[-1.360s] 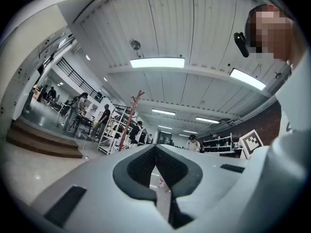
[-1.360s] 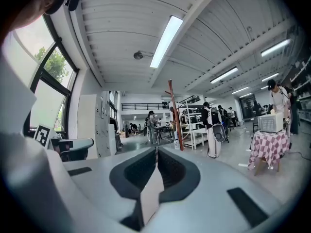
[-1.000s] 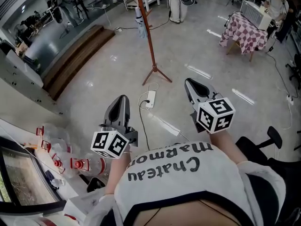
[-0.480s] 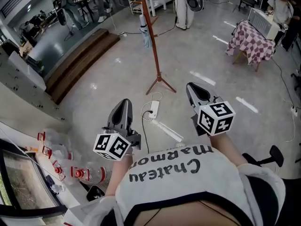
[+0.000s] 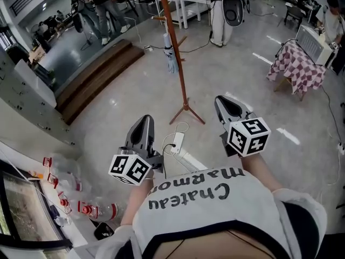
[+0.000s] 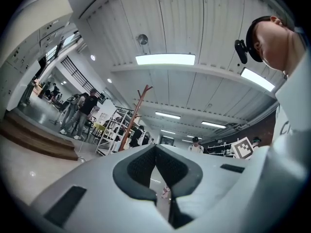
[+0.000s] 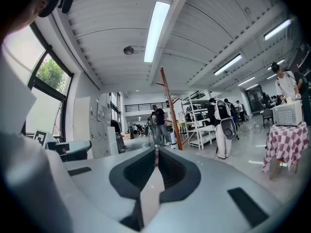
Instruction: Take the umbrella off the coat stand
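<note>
A tall brown coat stand [image 5: 176,53] rises from the grey floor ahead of me. A folded pale blue umbrella [image 5: 171,54] hangs from one of its pegs, left of the pole. Both grippers are held low and short of the stand, nothing between their jaws. My left gripper [image 5: 144,121] is shut, and its own view shows the stand's top [image 6: 137,111] beyond the closed tips [image 6: 155,148]. My right gripper [image 5: 221,100] is shut too. In the right gripper view the pole [image 7: 171,111] stands just right of the closed tips [image 7: 156,152].
A white power strip [image 5: 177,143] and its cable lie on the floor in front of the stand's feet. Wooden steps [image 5: 91,74] run along the left, a checked-cloth table [image 5: 299,69] stands right. People and white shelving fill the back. A cluttered table edge [image 5: 81,206] is at my left.
I have moved toward the coat stand: the stand, umbrella and power strip sit nearer and lower in the head view. Both grippers stay shut, side by side.
</note>
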Demonstrator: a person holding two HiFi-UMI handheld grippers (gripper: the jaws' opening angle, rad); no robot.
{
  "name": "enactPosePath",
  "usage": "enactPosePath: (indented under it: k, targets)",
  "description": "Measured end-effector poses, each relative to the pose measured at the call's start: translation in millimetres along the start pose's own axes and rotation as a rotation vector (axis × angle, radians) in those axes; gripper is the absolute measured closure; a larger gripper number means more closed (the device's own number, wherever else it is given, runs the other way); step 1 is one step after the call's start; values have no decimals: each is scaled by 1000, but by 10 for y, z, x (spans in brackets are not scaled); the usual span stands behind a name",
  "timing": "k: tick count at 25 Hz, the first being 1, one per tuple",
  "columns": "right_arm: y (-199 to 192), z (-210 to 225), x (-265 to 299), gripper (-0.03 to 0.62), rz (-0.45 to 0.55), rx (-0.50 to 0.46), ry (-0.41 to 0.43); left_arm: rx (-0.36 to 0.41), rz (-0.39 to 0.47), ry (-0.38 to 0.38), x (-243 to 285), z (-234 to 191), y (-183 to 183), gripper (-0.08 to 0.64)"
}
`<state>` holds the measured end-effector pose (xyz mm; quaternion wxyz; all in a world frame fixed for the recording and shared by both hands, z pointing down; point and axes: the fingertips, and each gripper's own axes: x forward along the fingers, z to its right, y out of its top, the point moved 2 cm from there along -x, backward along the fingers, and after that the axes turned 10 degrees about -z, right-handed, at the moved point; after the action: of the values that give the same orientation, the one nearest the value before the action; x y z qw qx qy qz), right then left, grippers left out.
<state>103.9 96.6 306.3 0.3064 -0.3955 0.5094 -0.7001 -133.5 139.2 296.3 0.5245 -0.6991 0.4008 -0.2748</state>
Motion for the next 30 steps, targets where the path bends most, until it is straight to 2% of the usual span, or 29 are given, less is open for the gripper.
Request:
enactPosePath:
  k: [4, 10, 30]
  targets:
    - [141, 242, 174, 557, 9, -14, 24, 11, 23, 1, 346, -4, 40, 538]
    - [113, 554, 348, 557, -7, -5, 38, 11, 9, -3, 679, 49, -93, 538]
    - [-289, 825, 639, 557, -111, 30, 63, -54, -39, 54, 877, -97, -436, 538]
